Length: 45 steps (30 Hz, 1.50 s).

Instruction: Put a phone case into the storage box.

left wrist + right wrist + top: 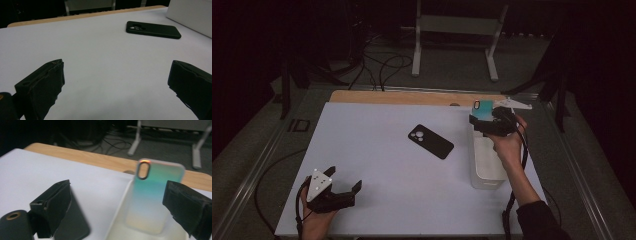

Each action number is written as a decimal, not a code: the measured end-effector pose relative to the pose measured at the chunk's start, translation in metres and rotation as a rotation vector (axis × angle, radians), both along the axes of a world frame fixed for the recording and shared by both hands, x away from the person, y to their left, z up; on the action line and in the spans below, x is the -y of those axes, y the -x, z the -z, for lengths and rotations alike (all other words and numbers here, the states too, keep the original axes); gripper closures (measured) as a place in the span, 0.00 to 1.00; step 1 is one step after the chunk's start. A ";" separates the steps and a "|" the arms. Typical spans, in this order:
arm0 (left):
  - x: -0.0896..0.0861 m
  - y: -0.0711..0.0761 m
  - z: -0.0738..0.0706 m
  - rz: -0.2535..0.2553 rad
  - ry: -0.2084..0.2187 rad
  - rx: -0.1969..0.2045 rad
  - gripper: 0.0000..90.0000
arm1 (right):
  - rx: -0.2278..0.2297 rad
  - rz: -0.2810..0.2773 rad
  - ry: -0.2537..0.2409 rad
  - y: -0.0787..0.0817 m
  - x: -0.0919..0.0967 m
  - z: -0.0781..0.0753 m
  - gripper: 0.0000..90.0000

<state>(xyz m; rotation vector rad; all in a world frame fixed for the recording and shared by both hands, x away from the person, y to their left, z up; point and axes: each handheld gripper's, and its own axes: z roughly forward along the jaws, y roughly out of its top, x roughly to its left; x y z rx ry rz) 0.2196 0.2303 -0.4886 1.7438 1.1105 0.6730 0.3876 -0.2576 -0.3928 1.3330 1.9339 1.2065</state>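
Right gripper (pixel 484 121) held above the far end of the white bin (pixel 486 172) at the table's right side; jaws spread wide, gripping nothing. Iridescent teal phone case (pixel 156 195) stands upright in the bin's far end, leaning on its wall, between and just beyond the open jaws. Left gripper (pixel 343 186) rests low at the near-left of the white table (pixel 377 165), jaws also spread, empty. Black phone case (pixel 430 141) lies flat mid-table, well apart from both.

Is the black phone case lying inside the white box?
No, the black phone case lies flat on the white table, apart from the white box at its right.
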 end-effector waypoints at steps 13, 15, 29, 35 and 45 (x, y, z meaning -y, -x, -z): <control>0.001 0.000 -0.001 0.004 -0.009 0.003 0.01 | 0.117 -0.098 -0.035 0.089 -0.004 0.015 0.09; 0.001 0.000 -0.001 0.004 -0.008 0.003 0.01 | 0.131 -0.102 -0.024 0.103 -0.003 0.021 0.09; 0.002 0.001 -0.006 0.007 -0.022 0.020 0.01 | 0.193 -0.094 -0.075 0.146 0.006 0.056 0.10; 0.003 0.000 -0.007 0.011 -0.028 0.020 0.01 | 0.198 -0.072 -0.093 0.153 0.012 0.063 0.10; 0.008 0.001 -0.013 0.024 -0.033 0.026 0.01 | 0.192 -0.072 -0.092 0.153 0.011 0.068 0.10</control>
